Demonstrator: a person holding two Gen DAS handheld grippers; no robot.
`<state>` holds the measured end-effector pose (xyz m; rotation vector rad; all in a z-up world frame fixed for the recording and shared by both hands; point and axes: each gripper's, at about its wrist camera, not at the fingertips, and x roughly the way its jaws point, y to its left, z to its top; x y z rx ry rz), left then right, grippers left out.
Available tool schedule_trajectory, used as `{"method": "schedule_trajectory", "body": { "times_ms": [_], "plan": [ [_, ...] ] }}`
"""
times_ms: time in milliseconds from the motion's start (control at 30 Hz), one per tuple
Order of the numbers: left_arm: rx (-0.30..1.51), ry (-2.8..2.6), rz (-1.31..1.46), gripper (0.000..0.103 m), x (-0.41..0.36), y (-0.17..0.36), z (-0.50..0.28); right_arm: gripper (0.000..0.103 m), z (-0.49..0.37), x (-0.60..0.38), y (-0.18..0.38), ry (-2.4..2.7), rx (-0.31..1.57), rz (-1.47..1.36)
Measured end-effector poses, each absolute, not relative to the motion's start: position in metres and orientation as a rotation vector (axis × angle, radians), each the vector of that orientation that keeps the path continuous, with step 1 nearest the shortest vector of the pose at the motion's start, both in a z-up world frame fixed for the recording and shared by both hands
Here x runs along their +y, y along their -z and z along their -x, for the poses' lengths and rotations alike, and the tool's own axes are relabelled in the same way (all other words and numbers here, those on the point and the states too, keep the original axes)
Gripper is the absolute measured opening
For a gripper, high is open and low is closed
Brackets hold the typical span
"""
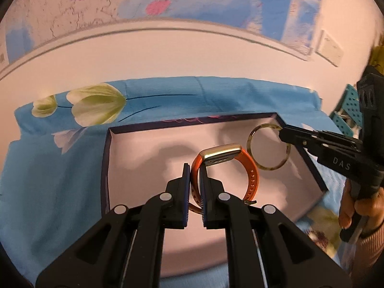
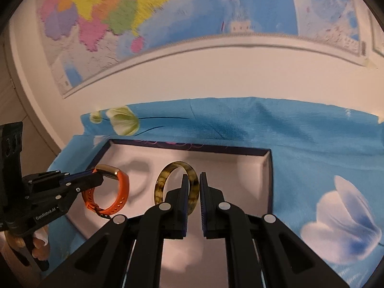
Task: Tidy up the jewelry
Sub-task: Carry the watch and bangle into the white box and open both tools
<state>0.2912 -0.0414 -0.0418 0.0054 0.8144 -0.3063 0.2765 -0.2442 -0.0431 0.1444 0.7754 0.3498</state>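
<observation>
Two clamped claws, watch (image 1: 225, 168) and bangle (image 2: 177, 187), inside tray rim (image 2: 189, 147).

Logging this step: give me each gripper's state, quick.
Left gripper: shut on the orange watch, above the box.
Right gripper: shut on the amber bangle.

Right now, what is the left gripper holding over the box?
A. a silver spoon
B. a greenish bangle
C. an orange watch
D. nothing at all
C: the left gripper is shut on the strap of the orange watch, while the right gripper holds the bangle.
</observation>
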Motion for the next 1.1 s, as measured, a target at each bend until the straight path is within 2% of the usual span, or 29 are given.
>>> {"method": "schedule_trajectory", "body": {
  "times_ms": [467, 533, 567, 667, 767, 867, 967, 1100],
  "plan": [
    [0.98, 0.209, 0.021, 0.008, -0.034, 0.077, -0.366, 0.007, -0.333, -0.227, 0.066, -0.252, 0.909, -0.116],
    [0.991, 0.219, 0.019, 0.013, -0.036, 0.077, -0.367, 0.011, -0.331, -0.228, 0.064, -0.251, 0.895, -0.112],
    [0.992, 0.23, 0.021, 0.022, -0.036, 0.077, -0.367, 0.013, -0.33, -0.227, 0.063, -0.247, 0.893, -0.108],
    [0.944, 0.232, 0.022, 0.034, -0.032, 0.069, -0.355, 0.019, -0.317, -0.232, 0.056, -0.263, 0.859, -0.119],
    [0.856, 0.231, 0.018, 0.052, -0.026, 0.051, -0.333, 0.029, -0.289, -0.239, 0.041, -0.296, 0.791, -0.107],
    [0.755, 0.252, -0.009, 0.059, -0.021, 0.029, -0.3, 0.038, -0.251, -0.248, 0.028, -0.351, 0.742, -0.087],
    [0.678, 0.27, -0.045, 0.069, -0.016, 0.015, -0.265, 0.039, -0.214, -0.254, 0.022, -0.388, 0.713, -0.039],
    [0.627, 0.297, -0.041, 0.072, -0.001, 0.011, -0.221, 0.039, -0.171, -0.266, 0.028, -0.41, 0.714, 0.005]
  ]
}}
